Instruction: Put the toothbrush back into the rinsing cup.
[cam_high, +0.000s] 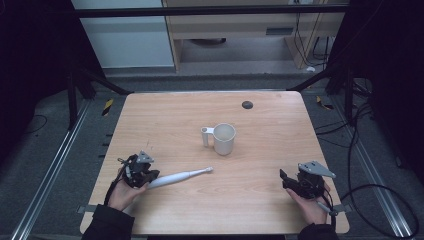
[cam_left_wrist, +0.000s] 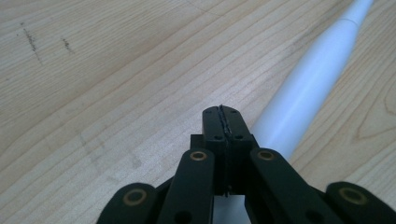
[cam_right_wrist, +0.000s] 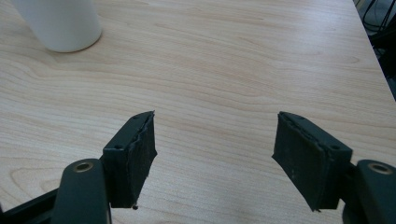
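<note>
Left claw (cam_left_wrist: 223, 122) closed, jaws pressed together on nothing, just beside the white toothbrush handle (cam_high: 176, 177) lying near-left on the counter (cam_high: 270, 200). Right claw (cam_right_wrist: 215, 158) open, empty, near right. White cup (cam_high: 223, 138) mid-counter.

Butt end of the white electric toothbrush (cam_left_wrist: 303, 93) tucked out of sight beneath the left tongs (cam_left_wrist: 223, 119), brush tip cut off at the top edge, white cup (cam_right_wrist: 58, 23) cropped above.
</note>
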